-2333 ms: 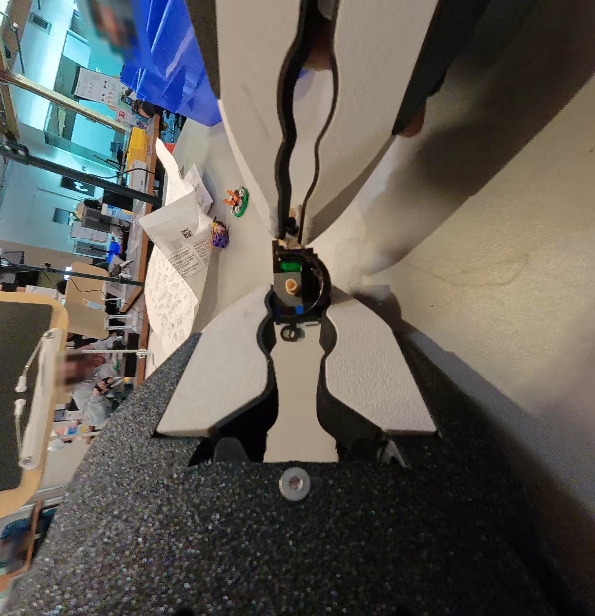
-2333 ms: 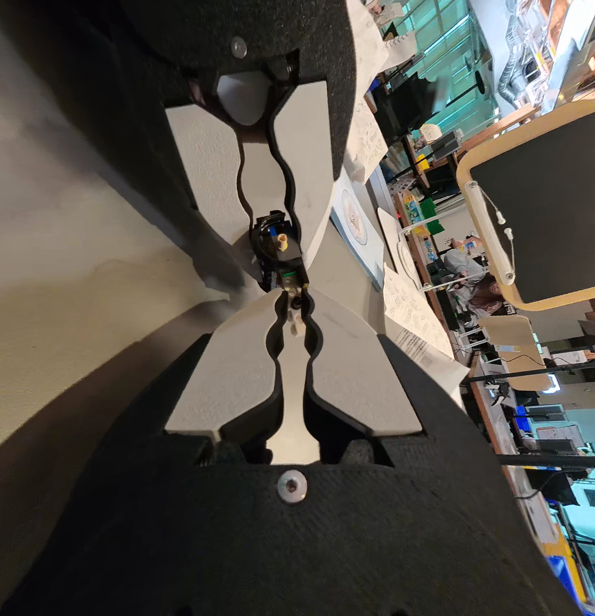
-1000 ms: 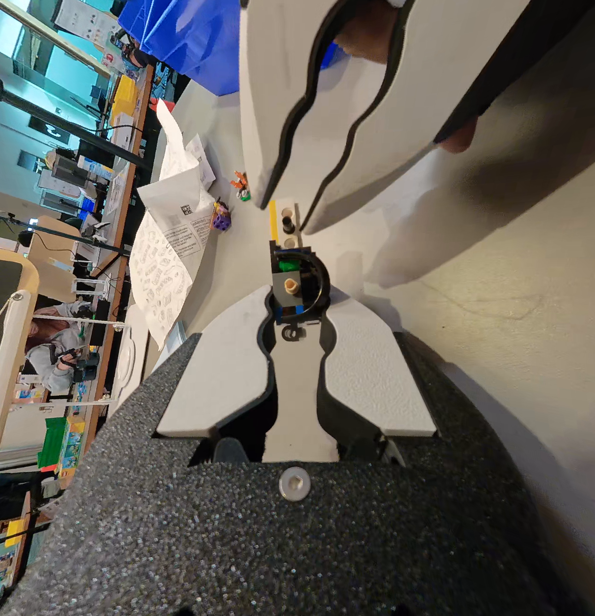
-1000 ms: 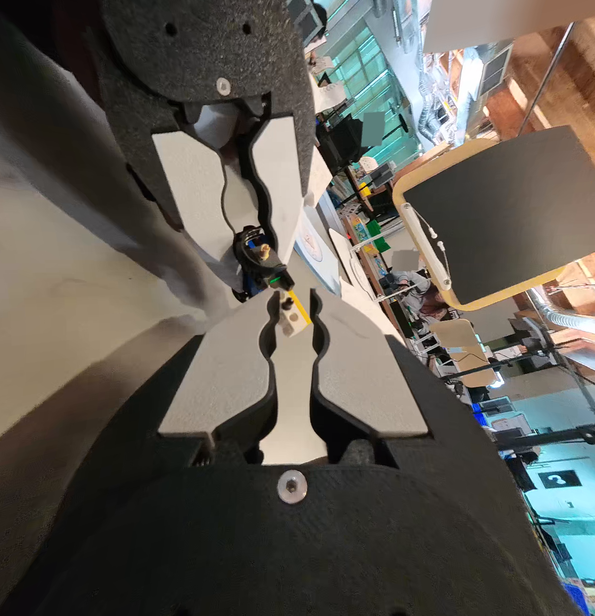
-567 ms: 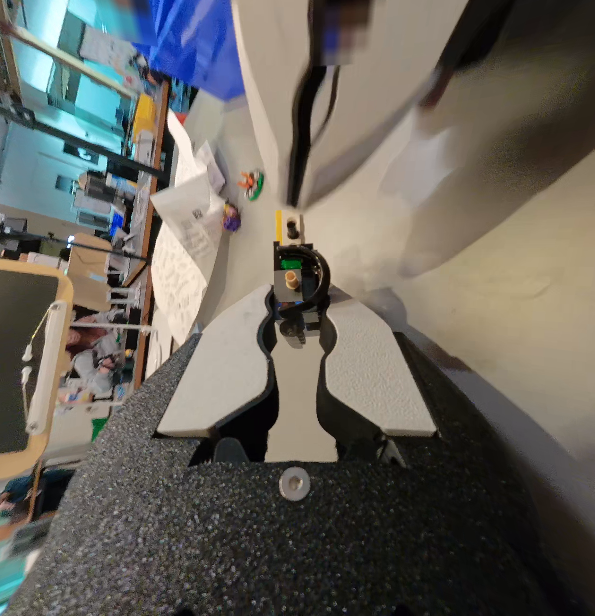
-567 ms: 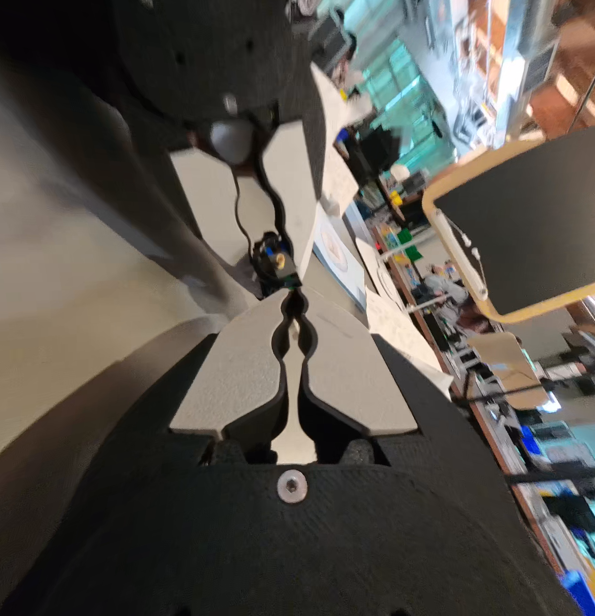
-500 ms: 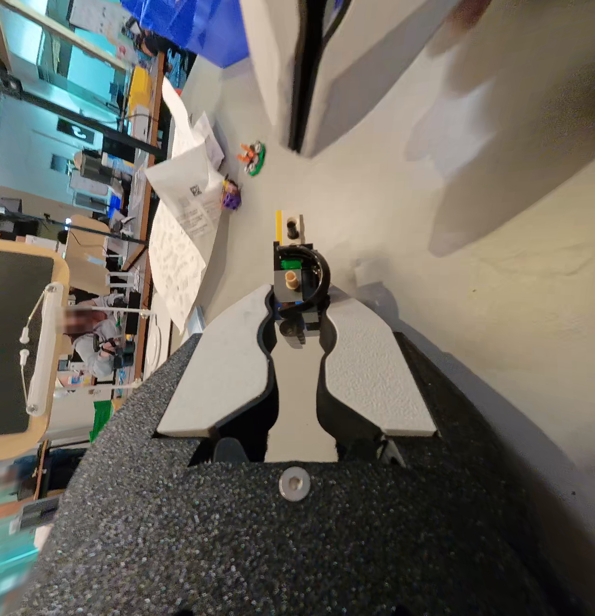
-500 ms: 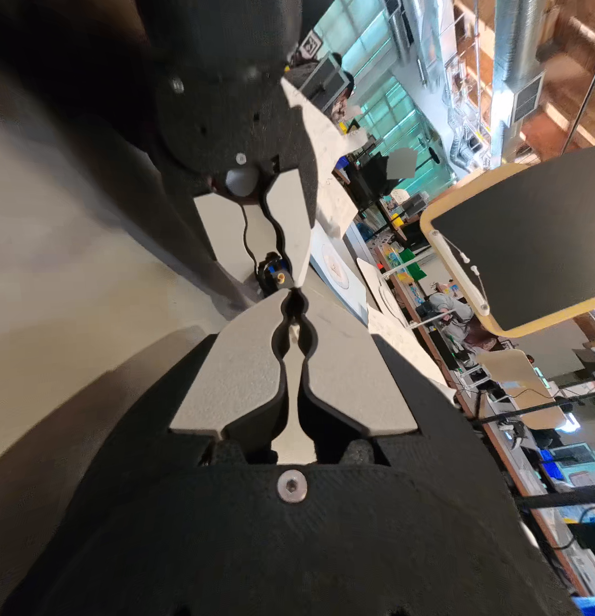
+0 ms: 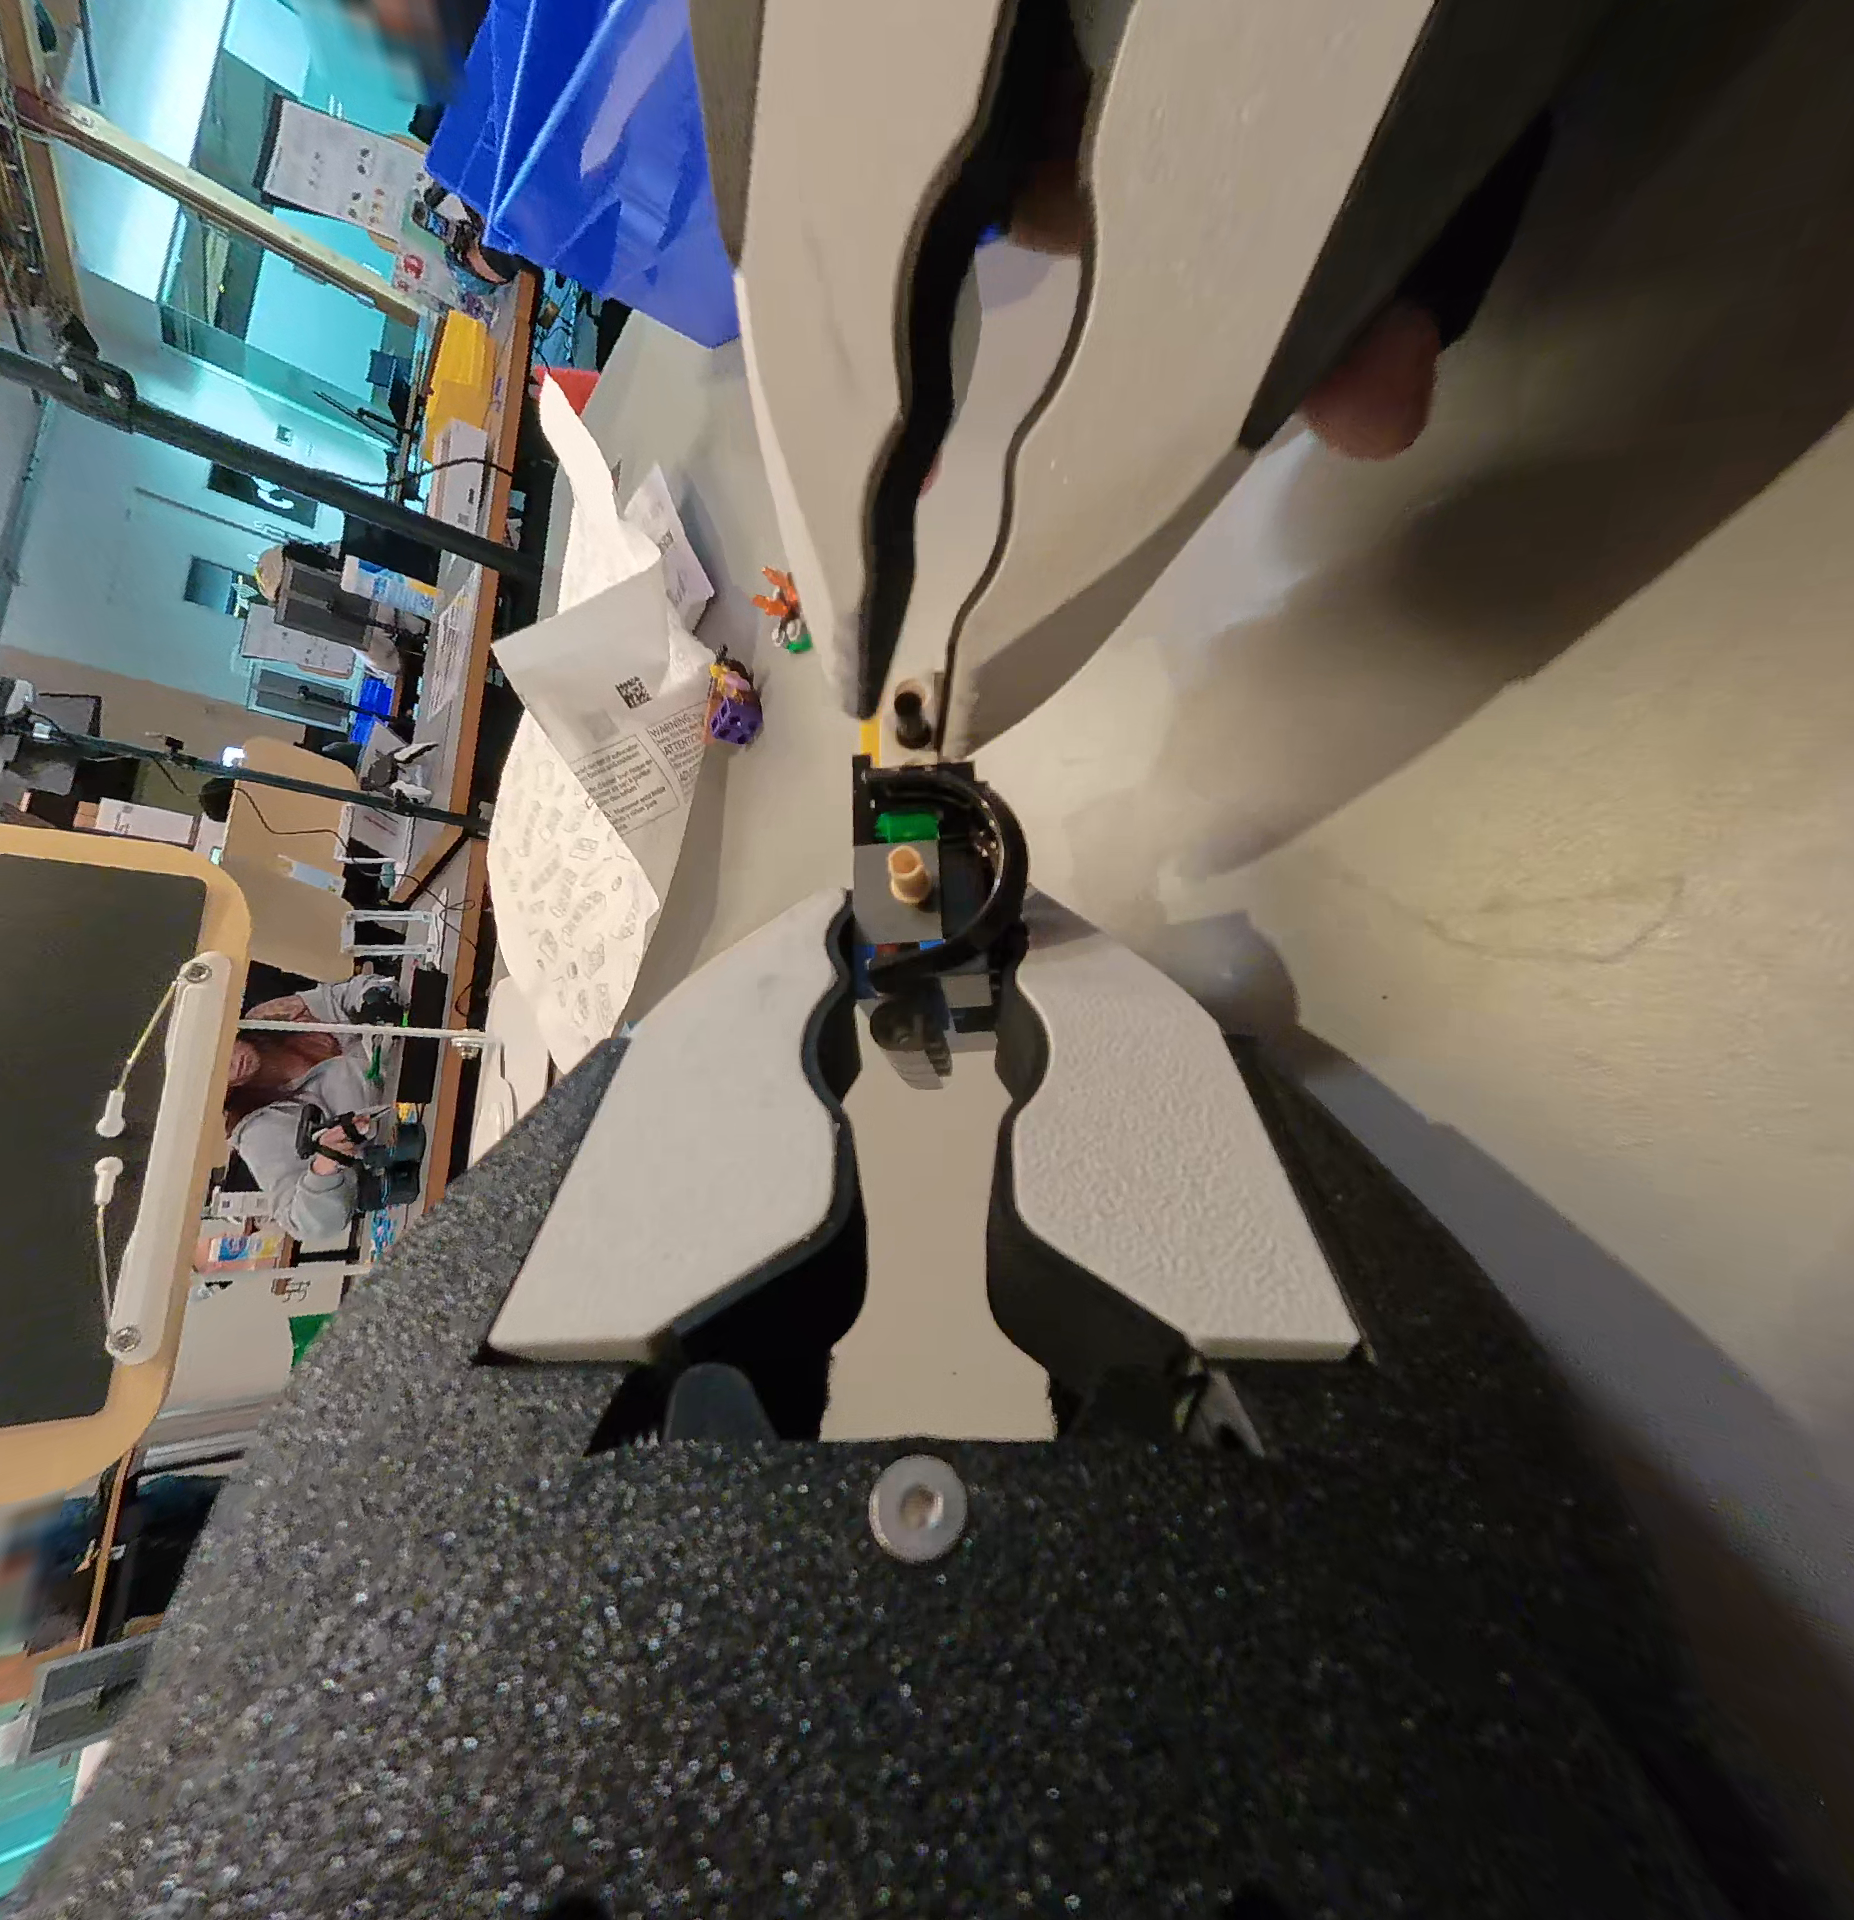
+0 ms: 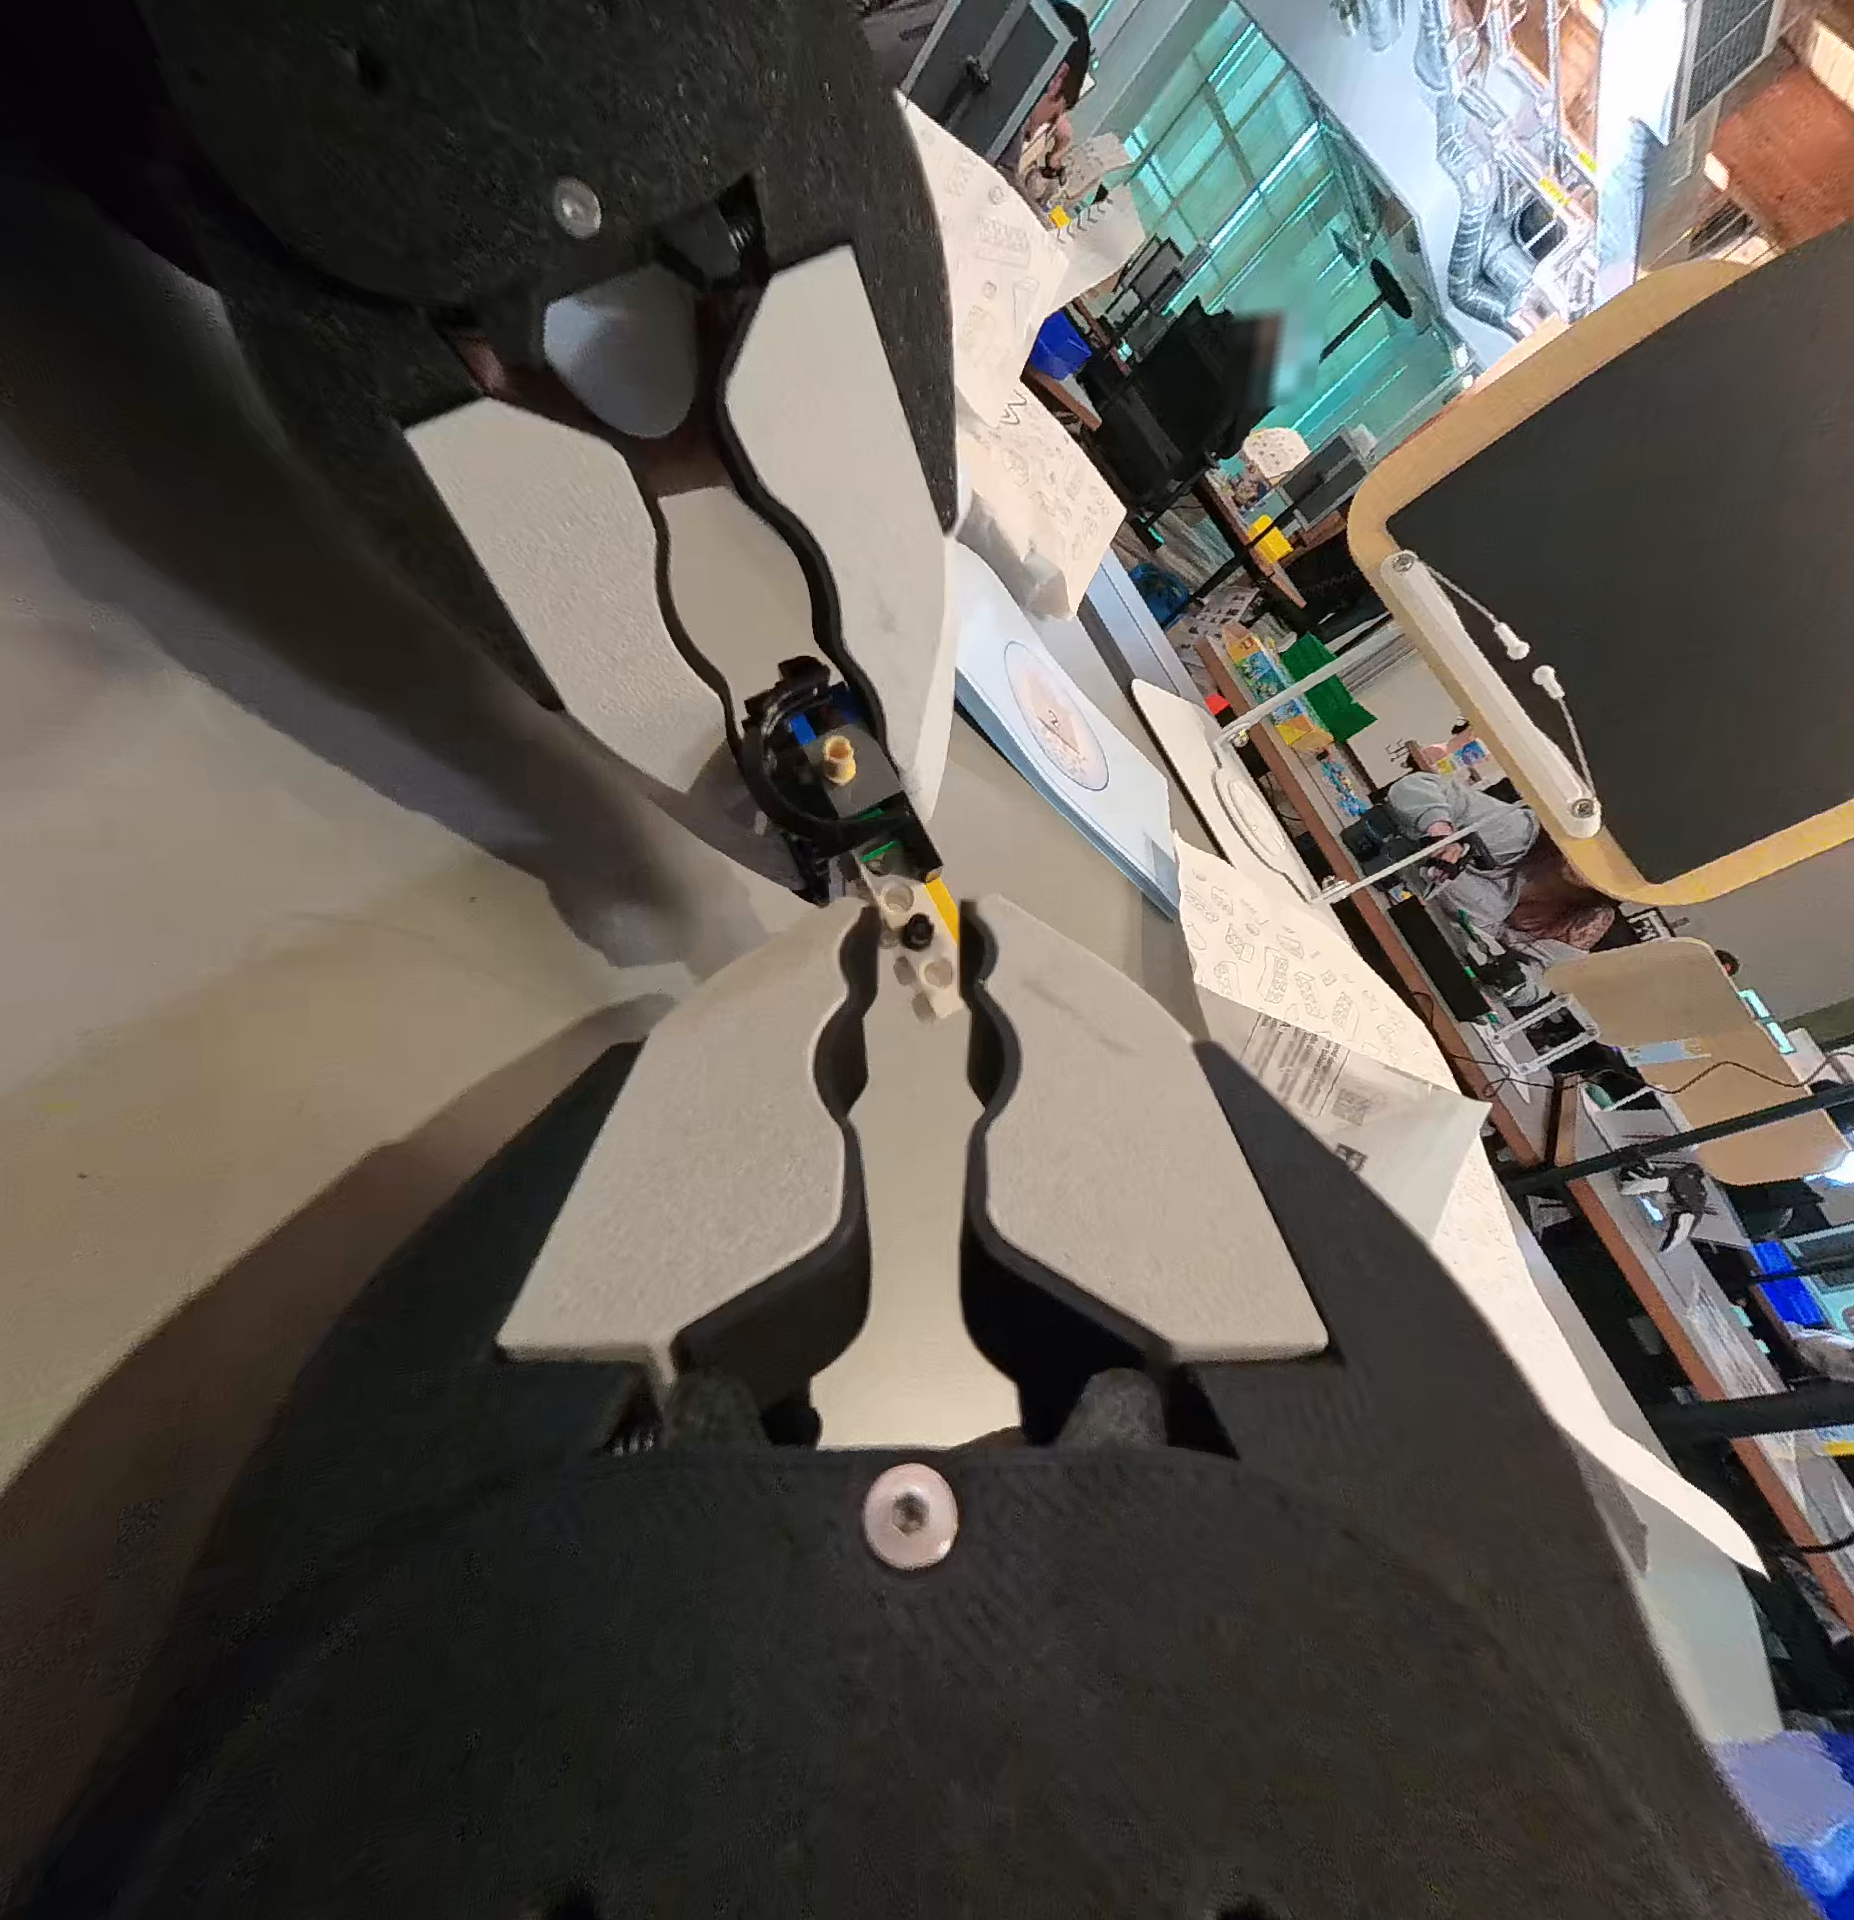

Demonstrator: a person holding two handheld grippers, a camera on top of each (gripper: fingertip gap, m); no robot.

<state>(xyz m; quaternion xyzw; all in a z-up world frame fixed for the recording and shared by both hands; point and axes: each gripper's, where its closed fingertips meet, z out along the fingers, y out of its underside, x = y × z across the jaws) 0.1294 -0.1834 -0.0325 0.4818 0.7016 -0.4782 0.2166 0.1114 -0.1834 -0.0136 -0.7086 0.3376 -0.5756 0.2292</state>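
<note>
The left tool (image 9: 928,971) gripped a small black-and-grey toy-brick assembly (image 9: 918,883) carrying a green brick, a tan peg and a curved black hose, its pads pressed on the dark base at frame centre. From the upper centre of the left wrist view, the right tool (image 10: 912,940) reached in with its tips straddling a white beam with holes and a yellow edge (image 10: 923,961) that projected from the assembly. The tips stood close beside the beam; pad contact could not be confirmed. Both hung over the pale grey worktop (image 9: 1525,935). A purple brick piece (image 9: 734,712) and printed paper sheets (image 9: 590,790) lay at middle left.
</note>
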